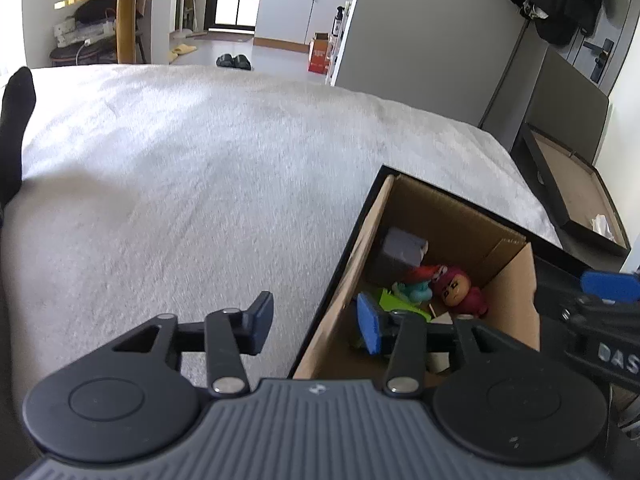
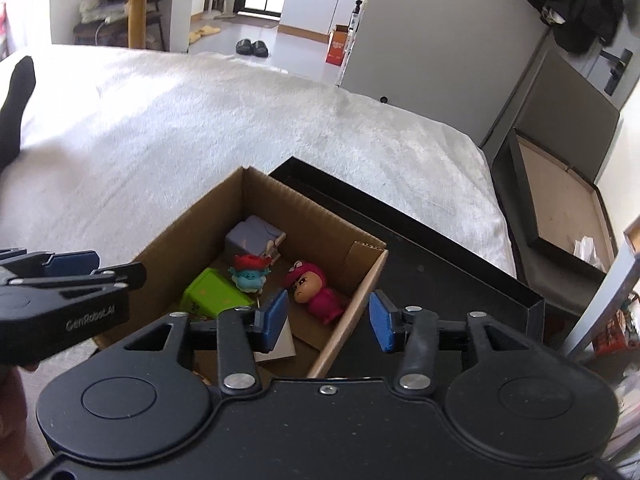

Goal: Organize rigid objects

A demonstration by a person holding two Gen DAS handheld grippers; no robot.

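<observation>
My left gripper (image 1: 316, 322) hangs with its jaws spread wide and nothing between them, straddling the left wall of the cardboard box (image 1: 362, 240): one blue pad over the white bedspread (image 1: 180, 168), the other over the box interior. My right gripper (image 2: 330, 318) is likewise released and empty, its jaws parted across the box's right wall, one pad inside, one over the black lid (image 2: 440, 276) that the box stands in.

Just beyond my pads, the box holds the sorted lot: a green block (image 2: 214, 294) at the near left, a white piece (image 2: 280, 346) partly hidden under my right gripper's left pad, a blue figurine with a red cap (image 2: 250, 274) in the middle, a pink figurine (image 2: 316, 290) lying close to the right wall, and a grey-purple block (image 2: 254, 236) at the far end.

Further out, the bedspread shows no loose toy in either view; only a dark sock-clad foot (image 2: 16, 100) at its left edge. Off the bed's right side lies a second black tray (image 2: 560, 208).

I judge the gathering essentially finished, with perhaps only pulling my grippers clear or closing the box remaining.
</observation>
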